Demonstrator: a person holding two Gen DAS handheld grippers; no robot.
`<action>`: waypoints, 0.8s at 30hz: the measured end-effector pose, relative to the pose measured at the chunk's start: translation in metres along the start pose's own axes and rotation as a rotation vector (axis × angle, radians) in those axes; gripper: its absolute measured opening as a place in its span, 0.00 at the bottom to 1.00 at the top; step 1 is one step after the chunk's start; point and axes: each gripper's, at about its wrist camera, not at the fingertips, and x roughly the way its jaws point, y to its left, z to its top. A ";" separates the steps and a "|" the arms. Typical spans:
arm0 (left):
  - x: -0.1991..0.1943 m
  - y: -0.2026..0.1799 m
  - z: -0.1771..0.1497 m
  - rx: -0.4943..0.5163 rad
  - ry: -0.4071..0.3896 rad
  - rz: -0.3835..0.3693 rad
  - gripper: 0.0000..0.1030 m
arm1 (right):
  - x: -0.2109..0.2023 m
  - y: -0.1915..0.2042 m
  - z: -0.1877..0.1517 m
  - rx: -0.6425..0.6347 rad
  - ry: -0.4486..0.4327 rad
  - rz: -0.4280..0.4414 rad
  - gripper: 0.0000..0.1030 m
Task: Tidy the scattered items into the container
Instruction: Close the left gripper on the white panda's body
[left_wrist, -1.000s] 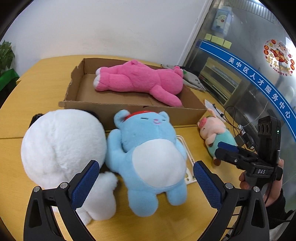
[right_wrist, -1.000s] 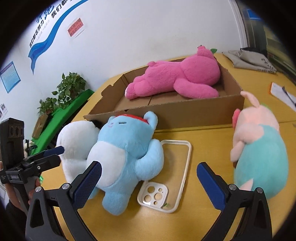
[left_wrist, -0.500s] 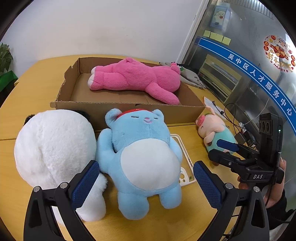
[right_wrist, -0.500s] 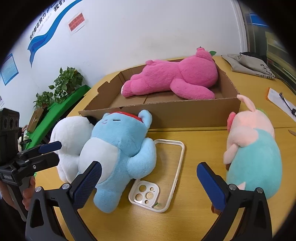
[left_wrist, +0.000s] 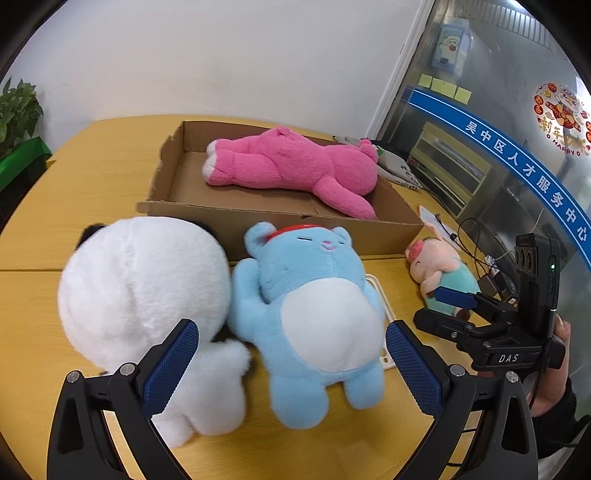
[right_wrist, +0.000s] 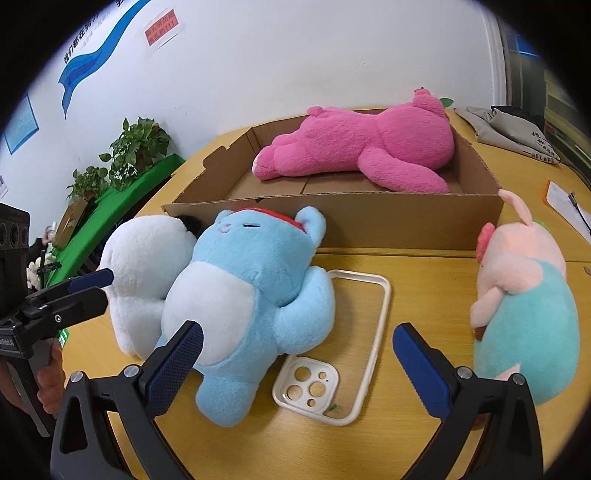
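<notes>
A cardboard box (left_wrist: 280, 221) (right_wrist: 369, 218) stands on the yellow table with a pink plush (left_wrist: 295, 170) (right_wrist: 362, 147) lying inside. In front of it lie a white plush (left_wrist: 144, 295) (right_wrist: 144, 266), a blue bear plush (left_wrist: 314, 306) (right_wrist: 251, 295), a clear phone case (right_wrist: 343, 343) and a pink-and-teal pig plush (left_wrist: 439, 273) (right_wrist: 524, 306). My left gripper (left_wrist: 291, 369) is open and empty, just short of the blue bear and white plush. My right gripper (right_wrist: 295, 369) is open and empty above the phone case, between the bear and the pig.
A grey cloth bag (right_wrist: 513, 129) and papers (right_wrist: 569, 206) lie on the table to the right of the box. Potted plants (right_wrist: 136, 147) stand on a green shelf beyond the table's left edge. Cables (left_wrist: 476, 251) lie near the pig plush.
Both grippers have drifted slightly; in the left wrist view the plush toys and box have shifted to the right. The jaws stay open and nothing was grasped.
</notes>
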 end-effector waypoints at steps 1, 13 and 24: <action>-0.005 0.005 -0.001 -0.004 -0.014 0.016 1.00 | 0.001 0.003 0.001 -0.006 0.000 0.002 1.00; -0.028 0.108 0.001 -0.128 -0.041 0.098 1.00 | 0.037 0.105 0.054 -0.219 -0.059 0.284 1.00; 0.040 0.189 0.007 -0.220 0.097 -0.207 0.99 | 0.143 0.157 0.068 -0.431 0.139 0.310 0.99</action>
